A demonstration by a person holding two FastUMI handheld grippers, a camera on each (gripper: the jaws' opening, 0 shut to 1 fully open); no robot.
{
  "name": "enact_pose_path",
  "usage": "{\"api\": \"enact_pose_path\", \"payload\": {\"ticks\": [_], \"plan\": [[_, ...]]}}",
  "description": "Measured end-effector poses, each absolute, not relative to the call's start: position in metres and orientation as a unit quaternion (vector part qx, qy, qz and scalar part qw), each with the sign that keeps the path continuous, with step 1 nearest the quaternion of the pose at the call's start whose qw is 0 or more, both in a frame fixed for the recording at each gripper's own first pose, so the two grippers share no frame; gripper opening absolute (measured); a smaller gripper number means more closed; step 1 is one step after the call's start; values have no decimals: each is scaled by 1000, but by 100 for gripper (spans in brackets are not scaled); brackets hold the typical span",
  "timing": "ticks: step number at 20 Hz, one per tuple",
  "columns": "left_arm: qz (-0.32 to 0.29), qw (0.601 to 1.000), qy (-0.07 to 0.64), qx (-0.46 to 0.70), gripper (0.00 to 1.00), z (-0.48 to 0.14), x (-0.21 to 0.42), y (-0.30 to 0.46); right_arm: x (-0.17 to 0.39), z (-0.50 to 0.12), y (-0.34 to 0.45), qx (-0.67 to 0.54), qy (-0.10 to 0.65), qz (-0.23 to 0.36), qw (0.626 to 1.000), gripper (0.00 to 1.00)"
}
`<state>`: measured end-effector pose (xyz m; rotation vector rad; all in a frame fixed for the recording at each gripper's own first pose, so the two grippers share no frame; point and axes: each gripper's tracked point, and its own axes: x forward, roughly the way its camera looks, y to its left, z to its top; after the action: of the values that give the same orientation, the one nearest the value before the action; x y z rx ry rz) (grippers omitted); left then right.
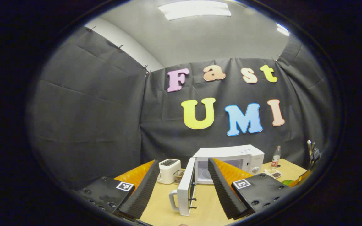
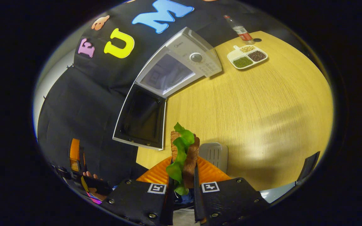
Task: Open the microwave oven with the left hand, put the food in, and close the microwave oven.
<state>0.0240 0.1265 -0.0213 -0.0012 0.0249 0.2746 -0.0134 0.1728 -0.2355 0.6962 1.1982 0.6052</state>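
We are in a booth walled with black cloth, working over a pale wood-grain surface [image 2: 262, 103]. The food, a sandwich [image 2: 184, 153] of brown bread and green lettuce, sits upright and pinched between the right gripper [image 2: 182, 188] fingers, lifted off the surface near the front edge. The microwave oven [image 2: 181, 62] stands toward the back wall with its door [image 2: 141, 117] swung fully open to its left, leaving the cavity [image 2: 167, 73] exposed. From the sandwich, the cavity lies ahead and slightly left, past the free edge of the door; we judge the coming move turns on carrying the food forward around that edge and into the opening. The right gripper is the nearer of the two to the load, since it already holds it. In the left gripper view, the left gripper [image 1: 182, 188] has its fingers spread wide with nothing between them, facing the door's handle [image 1: 173, 201] and edge. Outward from there: a toaster [image 1: 168, 170], a divided tray [image 2: 247, 56] of grains, and a bottle [image 2: 239, 29].
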Motion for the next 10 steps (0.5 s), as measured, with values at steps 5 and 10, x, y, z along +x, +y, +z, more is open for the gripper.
{"api": "enact_pose_path", "payload": {"ticks": [5,10], "plan": [[136,991,5,6,100,-18,42,162,27,-223,216,306,501,277,760,26],[146,989,5,7,100,-20,60,204,63,-223,257,314,469,259,784,26]]}}
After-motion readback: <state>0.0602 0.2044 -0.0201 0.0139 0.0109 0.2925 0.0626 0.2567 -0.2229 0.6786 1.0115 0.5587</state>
